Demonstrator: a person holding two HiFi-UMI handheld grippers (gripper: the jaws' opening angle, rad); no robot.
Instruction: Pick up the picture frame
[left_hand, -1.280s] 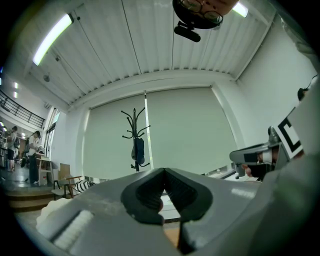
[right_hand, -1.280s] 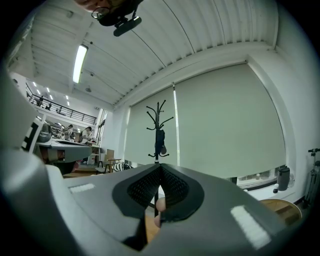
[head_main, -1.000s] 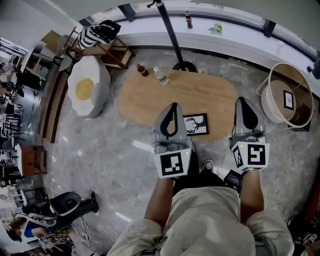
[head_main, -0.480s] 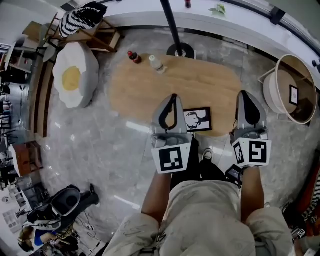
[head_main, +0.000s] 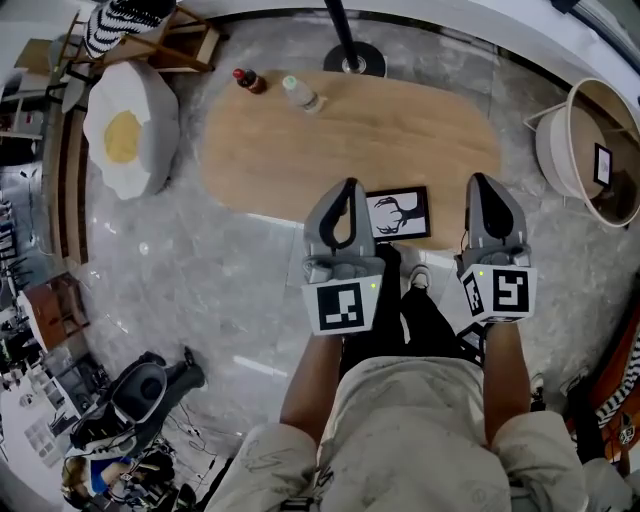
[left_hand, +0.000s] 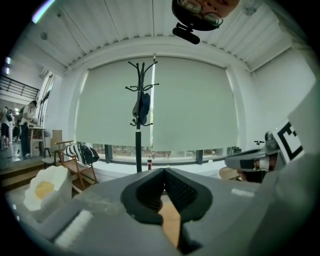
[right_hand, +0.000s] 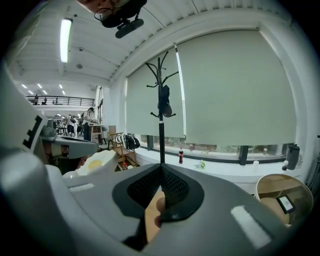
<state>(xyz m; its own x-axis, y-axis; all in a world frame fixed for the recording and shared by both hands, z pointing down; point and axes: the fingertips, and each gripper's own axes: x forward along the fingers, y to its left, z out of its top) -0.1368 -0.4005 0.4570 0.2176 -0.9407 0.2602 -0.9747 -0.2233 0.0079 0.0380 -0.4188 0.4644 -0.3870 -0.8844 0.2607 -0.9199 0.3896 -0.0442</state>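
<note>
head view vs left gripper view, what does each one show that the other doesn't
Only the head view shows the picture frame, lying at the wooden table's near edge, and a dark bottle and a clear bottle at its far end. Only the left gripper view shows the top of the coat rack with a dark item hung on it, the window blinds and the ceiling. Both show the left gripper, shut, the right gripper, the egg-shaped cushion and the striped cushion on a wooden chair.
</note>
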